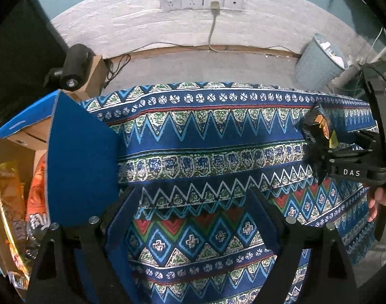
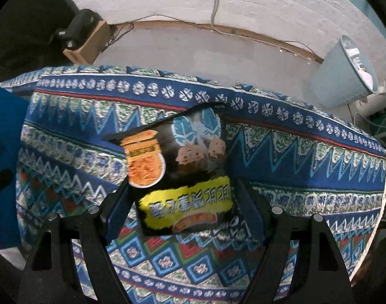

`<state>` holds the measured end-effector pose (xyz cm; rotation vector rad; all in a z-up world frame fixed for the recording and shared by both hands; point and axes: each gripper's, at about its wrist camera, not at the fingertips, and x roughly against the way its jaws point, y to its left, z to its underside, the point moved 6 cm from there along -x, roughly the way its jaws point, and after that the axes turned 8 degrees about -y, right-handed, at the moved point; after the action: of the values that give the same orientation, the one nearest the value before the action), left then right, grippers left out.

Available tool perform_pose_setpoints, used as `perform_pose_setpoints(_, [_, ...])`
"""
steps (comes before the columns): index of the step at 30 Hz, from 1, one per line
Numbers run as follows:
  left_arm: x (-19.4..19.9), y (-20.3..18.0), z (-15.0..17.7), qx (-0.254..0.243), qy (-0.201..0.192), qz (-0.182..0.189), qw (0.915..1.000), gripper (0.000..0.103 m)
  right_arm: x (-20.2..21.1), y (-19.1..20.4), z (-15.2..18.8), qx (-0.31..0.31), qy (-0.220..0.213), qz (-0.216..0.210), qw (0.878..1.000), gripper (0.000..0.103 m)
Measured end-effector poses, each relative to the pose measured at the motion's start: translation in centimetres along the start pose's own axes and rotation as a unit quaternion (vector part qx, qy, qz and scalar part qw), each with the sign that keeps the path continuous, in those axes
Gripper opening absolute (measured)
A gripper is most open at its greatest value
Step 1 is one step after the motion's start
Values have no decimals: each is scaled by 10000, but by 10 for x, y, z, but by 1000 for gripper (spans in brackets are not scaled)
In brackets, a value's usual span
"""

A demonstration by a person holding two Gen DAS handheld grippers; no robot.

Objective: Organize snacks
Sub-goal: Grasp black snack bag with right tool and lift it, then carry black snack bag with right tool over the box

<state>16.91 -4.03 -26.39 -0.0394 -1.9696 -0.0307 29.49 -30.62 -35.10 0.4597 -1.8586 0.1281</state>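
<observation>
My right gripper [image 2: 185, 202] is shut on a black snack bag [image 2: 182, 167] with a yellow label, holding it above the patterned tablecloth [image 2: 307, 177]. In the left wrist view that bag [image 1: 319, 124] shows at the right, held by the right gripper [image 1: 317, 139]. My left gripper [image 1: 195, 200] is open and empty over the cloth, beside a blue-flapped cardboard box [image 1: 78, 157] at the left. The box holds an orange bag [image 1: 37, 195] and a yellow-orange bag [image 1: 10, 192].
A pale blue waste bin [image 1: 317, 60] stands on the floor beyond the table's far right. A black camera on a small cardboard box [image 1: 76, 68] sits at the far left. Wall sockets with a cable [image 1: 213, 25] are behind.
</observation>
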Motion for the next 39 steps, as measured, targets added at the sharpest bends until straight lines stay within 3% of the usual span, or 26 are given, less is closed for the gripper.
perform_pose_setpoints(7, [-8, 0, 1, -82, 48, -73, 9999, 87, -3, 7, -2, 259, -156, 81, 9995, 77])
perform_pose_setpoints(9, [-7, 0, 1, -92, 9, -86, 9999, 87, -1, 9, -1, 317, -194, 199, 9991, 70])
perform_pose_setpoints(10, [-5, 0, 1, -92, -25, -95, 9999, 87, 0, 11, -1, 375, -230, 277, 9987, 60])
perform_pose_setpoints(12, [-2, 1, 2, -87, -87, -102, 9999, 87, 1, 14, 0, 366, -206, 159, 9990, 59])
perform_pose_setpoints(13, [1, 1, 3, -85, -122, -82, 9999, 83, 0, 15, 1, 363, -202, 106, 9991, 59])
perform_pose_setpoints(17, [8, 2, 7, -101, -117, -27, 9999, 47, 6, 24, 4, 452, -242, 118, 9986, 59])
perform_pose_setpoints(22, [24, 5, 12, -38, -226, 90, 9997, 30, 19, 38, 2, 470, -361, 10, 9982, 59])
perform_pose_setpoints(32, [85, 20, 10, 219, -831, 155, 9962, 29, 63, 76, -9, 476, -734, -262, 9958, 59])
perform_pose_setpoints(39, [112, 35, 17, 340, -1052, 218, 9936, 25, 96, 114, -17, 607, -1031, -460, 9918, 59])
